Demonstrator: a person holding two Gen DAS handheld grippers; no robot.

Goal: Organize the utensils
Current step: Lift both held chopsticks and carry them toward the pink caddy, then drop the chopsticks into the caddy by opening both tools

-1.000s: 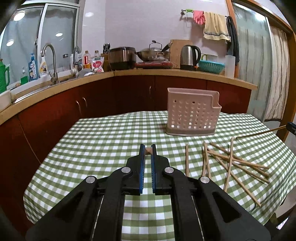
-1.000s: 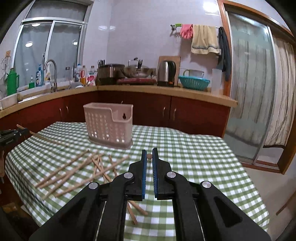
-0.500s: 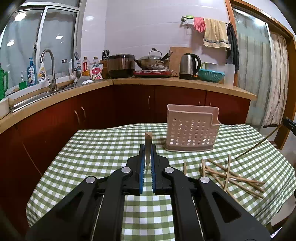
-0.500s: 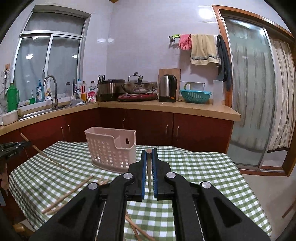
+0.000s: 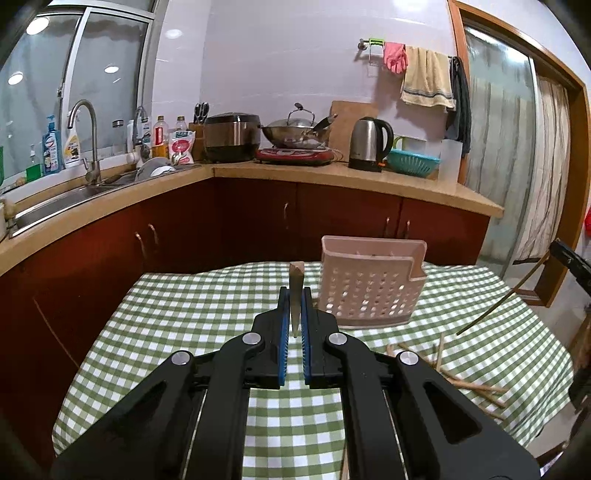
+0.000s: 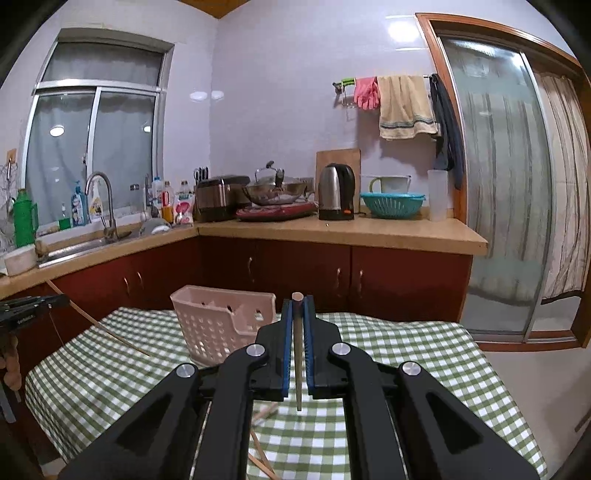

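Each of the two grippers is pinching one chopstick: the left gripper (image 5: 294, 295) is clamping one chopstick (image 5: 296, 291), the right gripper (image 6: 297, 308) another chopstick (image 6: 297, 354). One pink basket (image 5: 369, 286) is standing on the checked table (image 5: 177, 325), a few loose chopsticks (image 5: 469, 386) lying near it.

Evenly lit indoors by ceiling lamps, mirrored as bright spots in the dark window (image 5: 92, 74) and as soft glare patches on the glossy wall tiles (image 6: 402, 27). Moderately bright, faintly violet in cast. Only soft, shallow shadows under the pink basket (image 5: 369, 284) on the checked cloth (image 5: 184, 321). Strong fisheye bending of door frame (image 6: 439, 147) and window edges, black vignetting in every corner. Mostly sharp; slight grain and softness toward the rims.
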